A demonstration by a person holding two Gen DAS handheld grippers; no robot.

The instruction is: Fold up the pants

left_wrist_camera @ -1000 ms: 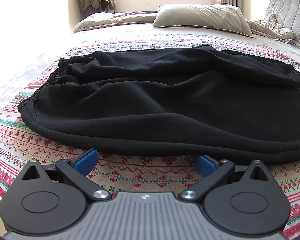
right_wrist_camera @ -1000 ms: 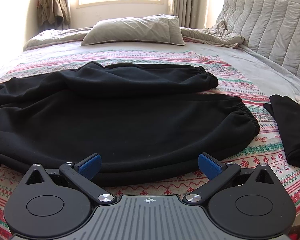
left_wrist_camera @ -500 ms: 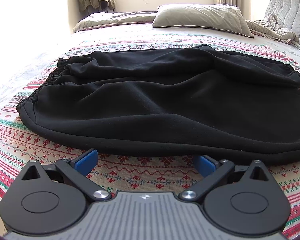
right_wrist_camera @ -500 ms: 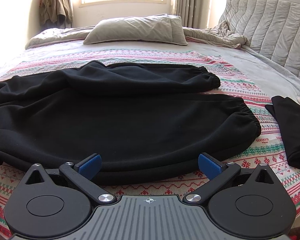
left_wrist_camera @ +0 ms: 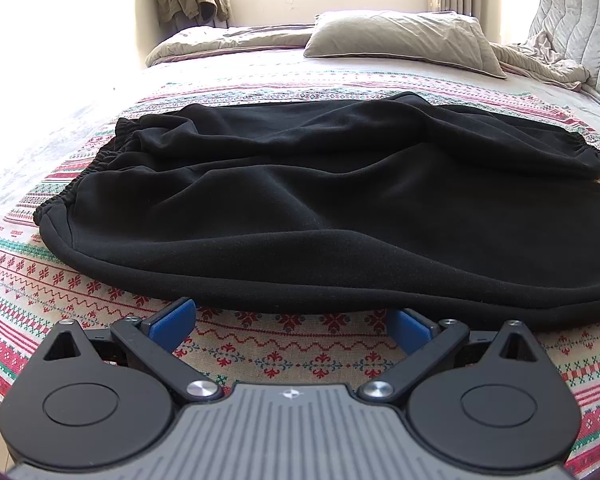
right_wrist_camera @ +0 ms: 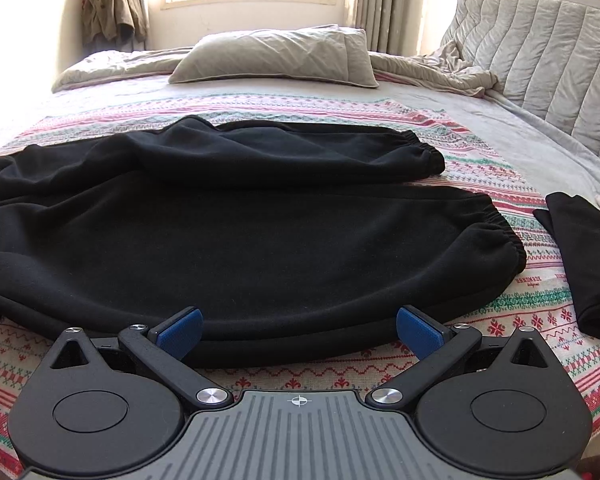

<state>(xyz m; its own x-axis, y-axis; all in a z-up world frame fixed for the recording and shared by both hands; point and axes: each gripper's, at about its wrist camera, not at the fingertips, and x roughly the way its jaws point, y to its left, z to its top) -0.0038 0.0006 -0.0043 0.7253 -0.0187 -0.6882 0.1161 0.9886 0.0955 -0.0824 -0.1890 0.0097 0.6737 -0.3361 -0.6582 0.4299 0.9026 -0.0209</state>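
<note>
Black pants (left_wrist_camera: 320, 200) lie spread sideways on the patterned blanket (left_wrist_camera: 292, 356). Left gripper (left_wrist_camera: 290, 322) and right gripper (right_wrist_camera: 298, 330) both gape, empty, at the near edge. Fabric looks soft, thick, probably fleece; grasp the near edge.

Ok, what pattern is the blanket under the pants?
Red, green and white knitted-style bands on the blanket; clearest in the left wrist view.

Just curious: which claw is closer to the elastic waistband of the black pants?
Left. The left claw sits near the waistband end; the right claw is toward the leg cuffs.
</note>
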